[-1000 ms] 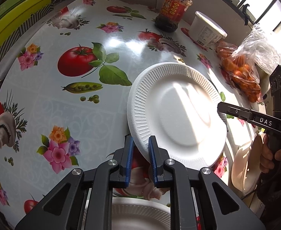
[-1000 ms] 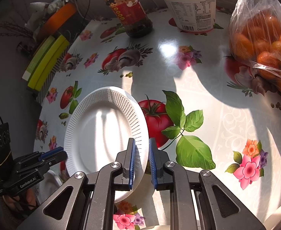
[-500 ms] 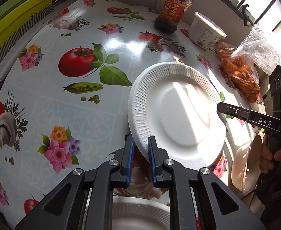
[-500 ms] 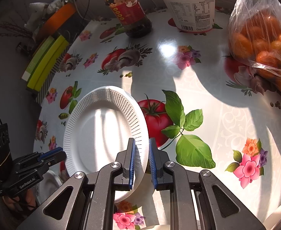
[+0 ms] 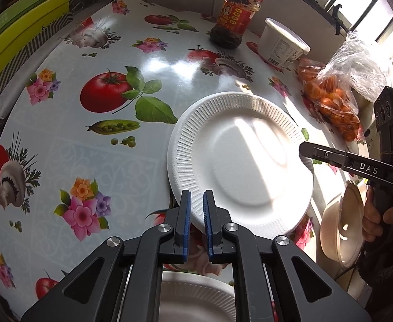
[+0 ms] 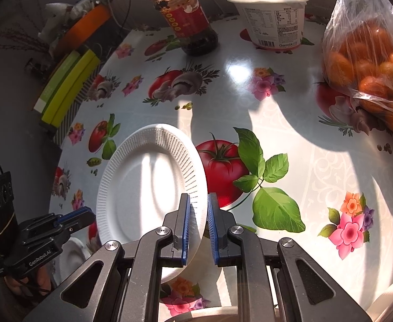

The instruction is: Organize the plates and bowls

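A white ribbed paper plate (image 5: 239, 161) hangs tilted above the flowered tablecloth (image 5: 102, 166), held by two opposite edges. My left gripper (image 5: 195, 196) has the near rim between its blue pads; its jaws are closing and pinch the rim. My right gripper (image 5: 302, 151) grips the far right rim. In the right wrist view the same plate (image 6: 142, 187) stands edge-on with my right gripper (image 6: 197, 198) shut on its rim, and my left gripper (image 6: 89, 216) meets it from the lower left. Another white plate (image 5: 196, 295) lies under my left gripper. A beige bowl (image 5: 341, 222) sits beside the right hand.
At the back stand a red-labelled sauce jar (image 5: 236, 18) and a white lidded tub (image 5: 282, 45). A plastic bag of oranges (image 5: 333, 102) lies at the right. Green and yellow boxes (image 5: 22, 26) line the left edge. A pale rim (image 6: 209, 314) shows below the right gripper.
The left gripper's pads have drawn slightly closer together on the plate's rim. Both hands and the plate stay where they were.
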`<state>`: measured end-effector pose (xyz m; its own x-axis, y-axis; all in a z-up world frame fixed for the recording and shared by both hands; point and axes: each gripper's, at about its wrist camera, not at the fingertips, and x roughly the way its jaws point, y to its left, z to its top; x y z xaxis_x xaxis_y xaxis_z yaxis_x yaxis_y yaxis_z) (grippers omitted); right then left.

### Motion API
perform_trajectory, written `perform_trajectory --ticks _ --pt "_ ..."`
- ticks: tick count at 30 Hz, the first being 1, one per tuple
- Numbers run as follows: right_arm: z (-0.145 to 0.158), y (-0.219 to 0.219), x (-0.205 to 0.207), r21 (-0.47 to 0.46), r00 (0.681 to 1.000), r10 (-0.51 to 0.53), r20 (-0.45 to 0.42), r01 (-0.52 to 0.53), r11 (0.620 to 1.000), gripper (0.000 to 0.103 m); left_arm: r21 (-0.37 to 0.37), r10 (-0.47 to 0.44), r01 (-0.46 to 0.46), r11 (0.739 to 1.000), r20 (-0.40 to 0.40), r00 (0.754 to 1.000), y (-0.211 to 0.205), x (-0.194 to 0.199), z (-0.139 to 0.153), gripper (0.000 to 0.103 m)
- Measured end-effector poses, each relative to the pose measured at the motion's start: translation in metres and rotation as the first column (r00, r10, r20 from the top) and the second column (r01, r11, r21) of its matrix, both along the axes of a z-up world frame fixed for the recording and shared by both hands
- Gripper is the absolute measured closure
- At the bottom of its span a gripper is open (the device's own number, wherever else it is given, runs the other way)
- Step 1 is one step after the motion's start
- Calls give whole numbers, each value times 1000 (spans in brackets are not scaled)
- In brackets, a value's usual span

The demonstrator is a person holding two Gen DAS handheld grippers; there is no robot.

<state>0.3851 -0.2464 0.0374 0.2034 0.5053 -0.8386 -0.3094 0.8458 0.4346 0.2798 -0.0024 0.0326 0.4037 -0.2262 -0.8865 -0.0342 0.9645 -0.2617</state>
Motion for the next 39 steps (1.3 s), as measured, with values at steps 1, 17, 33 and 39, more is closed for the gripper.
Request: perform_trajectory --ticks 1,17,33,39 --pt "0 1 0 -4 1000 -1 2 1 1000 90 1 -1 1 1000 1 1000 0 0 0 94" --pt "-4 0 0 -9 1000 -10 -6 10 1000 90 -110 43 -49 993 -51 998 20 2 -10 94" --pt "-6 0 2 4 1000 -18 -22 18 1000 90 -158 55 -62 986 -51 997 21 6 -10 94" --pt "-10 1 2 -4 999 -27 -29 27 1000 89 -161 72 -79 984 -48 996 30 5 -8 93"
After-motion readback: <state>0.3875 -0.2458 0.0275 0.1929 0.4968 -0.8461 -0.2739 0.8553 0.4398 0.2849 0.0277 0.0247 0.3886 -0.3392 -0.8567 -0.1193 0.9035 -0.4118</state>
